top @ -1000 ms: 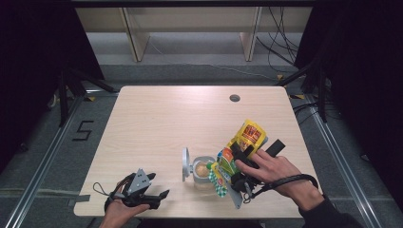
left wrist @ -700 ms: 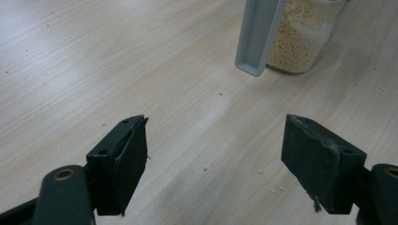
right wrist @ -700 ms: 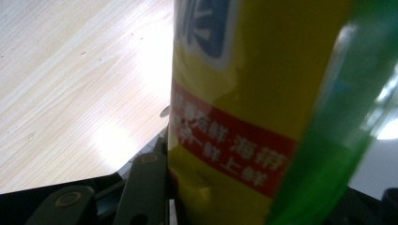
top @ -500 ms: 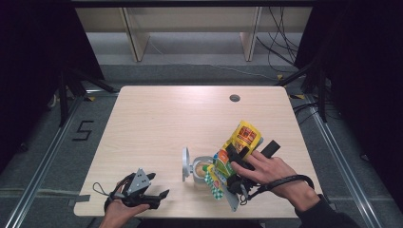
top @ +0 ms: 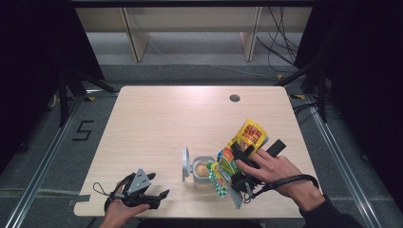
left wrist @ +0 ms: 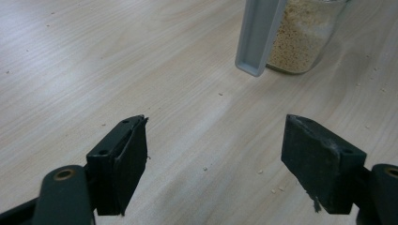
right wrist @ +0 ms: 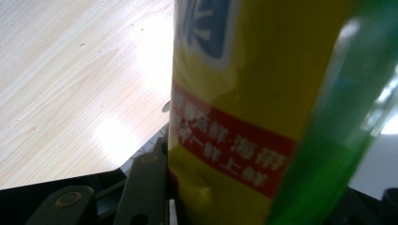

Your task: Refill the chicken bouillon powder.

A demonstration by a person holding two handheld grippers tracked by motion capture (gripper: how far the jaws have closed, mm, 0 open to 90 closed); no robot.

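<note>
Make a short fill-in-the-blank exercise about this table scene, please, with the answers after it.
1. The right gripper is tilting a yellow packet over a glass ____.
2. The jar holds a beige ____.
3. The left gripper has its fingers ____.
4. The jar's grey lid is flipped ____.

Answers: jar; powder; open; open

The yellow plastic snack bag (top: 248, 135) with red and green printing is held above the table, tilted, with its lower end (top: 219, 176) over the open mouth of the jar. In the right gripper view the bag (right wrist: 244, 93) has a red band with pale characters and a green edge. The clear glass jar (top: 203, 170) stands upright near the front edge of the table, holding beige crumbs (left wrist: 300, 37). Its grey lid (top: 185, 164) stands on edge, leaning against the jar's left side.
</note>
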